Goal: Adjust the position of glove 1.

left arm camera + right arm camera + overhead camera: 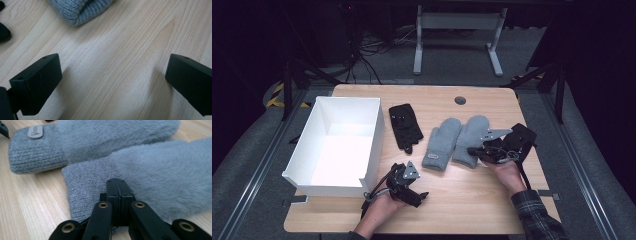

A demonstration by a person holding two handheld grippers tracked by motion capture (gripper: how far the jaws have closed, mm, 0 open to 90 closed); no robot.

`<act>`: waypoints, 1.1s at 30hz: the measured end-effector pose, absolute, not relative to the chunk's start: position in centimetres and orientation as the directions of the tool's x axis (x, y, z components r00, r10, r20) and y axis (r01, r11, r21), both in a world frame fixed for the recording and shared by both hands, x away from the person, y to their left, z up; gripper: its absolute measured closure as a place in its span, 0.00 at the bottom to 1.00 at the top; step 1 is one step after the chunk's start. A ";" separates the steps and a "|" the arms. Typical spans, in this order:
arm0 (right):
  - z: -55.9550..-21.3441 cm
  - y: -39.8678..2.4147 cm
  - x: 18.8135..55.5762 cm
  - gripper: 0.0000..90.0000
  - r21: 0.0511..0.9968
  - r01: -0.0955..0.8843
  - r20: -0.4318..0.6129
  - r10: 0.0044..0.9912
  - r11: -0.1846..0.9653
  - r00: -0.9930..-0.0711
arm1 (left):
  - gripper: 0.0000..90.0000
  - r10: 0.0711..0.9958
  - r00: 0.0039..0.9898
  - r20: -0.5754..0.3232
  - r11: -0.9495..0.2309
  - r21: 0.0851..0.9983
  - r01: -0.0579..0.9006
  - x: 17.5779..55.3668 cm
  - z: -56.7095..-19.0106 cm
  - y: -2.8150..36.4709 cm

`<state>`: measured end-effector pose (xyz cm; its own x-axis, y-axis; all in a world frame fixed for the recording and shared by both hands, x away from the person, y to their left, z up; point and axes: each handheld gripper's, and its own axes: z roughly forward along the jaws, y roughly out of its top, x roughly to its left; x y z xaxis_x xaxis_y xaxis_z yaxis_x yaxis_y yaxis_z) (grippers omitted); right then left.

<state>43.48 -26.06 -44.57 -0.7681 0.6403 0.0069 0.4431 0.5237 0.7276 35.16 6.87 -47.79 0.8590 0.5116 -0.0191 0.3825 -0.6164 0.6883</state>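
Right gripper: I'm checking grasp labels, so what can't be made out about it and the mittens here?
- Right gripper, right gripper view: jaws shut over the near grey mitten; whether fabric is pinched is hidden by the jaws.
- Far mitten, right gripper view: patch lettering too small.
- Black glove, high view: details too dark.
- White box, high view: near wall hides part of its floor.
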 end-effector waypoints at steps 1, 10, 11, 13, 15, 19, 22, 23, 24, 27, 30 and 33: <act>-44.6 -26.1 43.4 1.00 0.727 0.444 0.008 0.641 0.523 -0.768 | 0.01 0.512 0.859 -0.019 -0.616 0.688 0.383 35.2 -47.8 6.9; -44.5 -26.0 42.2 1.00 0.723 0.430 0.009 0.616 0.540 -0.788 | 0.01 0.516 0.857 -0.017 -0.616 0.688 0.384 35.1 -47.8 6.9; -44.5 -26.0 42.0 1.00 0.722 0.432 0.013 0.613 0.541 -0.790 | 0.01 0.516 0.857 -0.016 -0.616 0.688 0.384 35.1 -47.8 6.9; -44.4 -25.9 41.6 1.00 0.721 0.427 0.013 0.606 0.546 -0.796 | 0.01 0.516 0.857 -0.017 -0.616 0.688 0.384 35.1 -47.8 6.9; -44.4 -25.8 41.2 1.00 0.718 0.424 0.016 0.597 0.551 -0.802 | 0.01 0.515 0.857 -0.017 -0.616 0.688 0.384 35.1 -47.8 6.9; -44.4 -25.6 40.4 1.00 0.715 0.421 0.022 0.583 0.559 -0.812 | 0.02 0.515 0.857 -0.019 -0.614 0.689 0.385 35.1 -47.8 6.9; -44.4 -25.5 39.8 1.00 0.712 0.417 0.028 0.571 0.565 -0.821 | 0.02 0.515 0.857 -0.019 -0.614 0.689 0.385 35.1 -47.8 6.9; -44.4 -25.4 39.7 1.00 0.711 0.416 0.027 0.569 0.567 -0.822 | 0.02 0.515 0.857 -0.019 -0.615 0.689 0.384 35.1 -47.8 6.9; -44.4 -25.3 39.5 1.00 0.711 0.413 0.028 0.563 0.570 -0.826 | 0.02 0.515 0.857 -0.019 -0.614 0.689 0.385 35.1 -47.8 6.9; -44.3 -25.0 39.1 1.00 0.708 0.407 0.033 0.549 0.577 -0.835 | 0.02 0.515 0.857 -0.019 -0.615 0.689 0.385 35.1 -47.8 6.9; -44.3 -24.7 38.6 1.00 0.706 0.400 0.037 0.534 0.585 -0.845 | 0.02 0.515 0.857 -0.019 -0.615 0.689 0.385 35.1 -47.8 6.9; -44.3 -24.3 38.1 1.00 0.706 0.389 0.043 0.512 0.592 -0.858 | 0.02 0.515 0.857 -0.019 -0.615 0.689 0.384 35.1 -47.8 6.9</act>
